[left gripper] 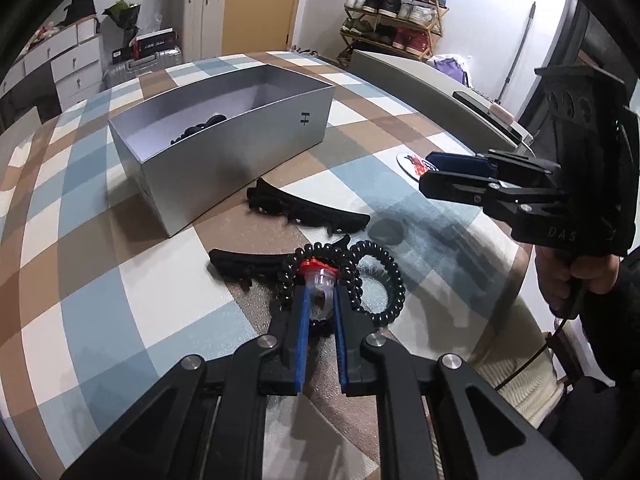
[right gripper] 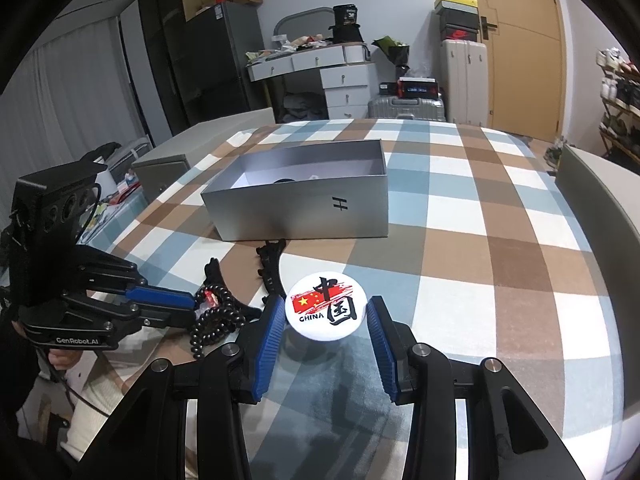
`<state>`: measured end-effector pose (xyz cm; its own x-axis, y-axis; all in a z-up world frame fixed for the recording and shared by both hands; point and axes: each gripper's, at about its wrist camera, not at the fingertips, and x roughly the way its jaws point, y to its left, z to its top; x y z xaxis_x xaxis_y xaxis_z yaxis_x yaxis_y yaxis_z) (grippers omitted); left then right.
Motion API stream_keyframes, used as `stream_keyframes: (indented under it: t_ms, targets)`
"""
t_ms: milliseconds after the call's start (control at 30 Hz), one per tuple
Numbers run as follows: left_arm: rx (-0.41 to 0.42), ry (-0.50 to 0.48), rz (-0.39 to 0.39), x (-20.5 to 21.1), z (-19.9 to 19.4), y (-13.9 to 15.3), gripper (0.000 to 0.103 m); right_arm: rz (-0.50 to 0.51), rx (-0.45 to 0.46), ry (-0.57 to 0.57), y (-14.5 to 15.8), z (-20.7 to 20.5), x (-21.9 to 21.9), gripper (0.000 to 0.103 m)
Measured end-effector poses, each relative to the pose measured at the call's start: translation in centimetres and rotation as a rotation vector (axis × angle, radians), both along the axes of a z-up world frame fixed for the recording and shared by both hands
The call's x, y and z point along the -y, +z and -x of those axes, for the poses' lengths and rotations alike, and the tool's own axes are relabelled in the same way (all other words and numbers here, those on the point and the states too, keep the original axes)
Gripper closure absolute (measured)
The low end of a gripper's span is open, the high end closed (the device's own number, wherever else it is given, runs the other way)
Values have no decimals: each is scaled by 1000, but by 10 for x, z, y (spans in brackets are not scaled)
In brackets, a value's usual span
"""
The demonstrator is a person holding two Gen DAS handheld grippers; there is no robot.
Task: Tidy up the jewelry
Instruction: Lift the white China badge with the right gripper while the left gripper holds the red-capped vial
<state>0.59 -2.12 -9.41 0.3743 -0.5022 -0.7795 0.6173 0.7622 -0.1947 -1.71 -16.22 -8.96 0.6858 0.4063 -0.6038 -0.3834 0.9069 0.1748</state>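
The left gripper [left gripper: 320,280] has its jaws pinched on a clear ring with a red top [left gripper: 319,280], low over black coiled bands [left gripper: 380,280] and a hair clip [left gripper: 256,266] near the tabletop's [left gripper: 100,300] near edge. The right gripper [right gripper: 326,320] stands wide apart, straddling a white badge [right gripper: 322,306] without touching. The silver box [right gripper: 304,216] sits mid-table; its contents are mostly hidden by the wall.

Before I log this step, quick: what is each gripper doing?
Left gripper: shut on the clear red-topped ring.
Right gripper: open around the China badge, not gripping.
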Motion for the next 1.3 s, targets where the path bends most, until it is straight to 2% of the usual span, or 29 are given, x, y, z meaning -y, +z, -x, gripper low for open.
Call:
stream_keyframes:
  t_ms: [433,600,800,1033,1300]
  targets:
    - [-14,26,1,3,-7,-1,94,26,4,8,3,1,-9,61]
    - [-1,15,-37,11,-9,-1,76,25,1,7,2,0,-8,61]
    - [-22,-2,-62,20,-15,-9,75,13,-1,5,1,-1,-5,61]
    - [-68,46,-25,7,-20,-7,76,-6,-7,-3,-1,-2,2,61]
    - [-71,21,-2,5,-14,-3,76,-20,-7,3,-3,-1,3,62]
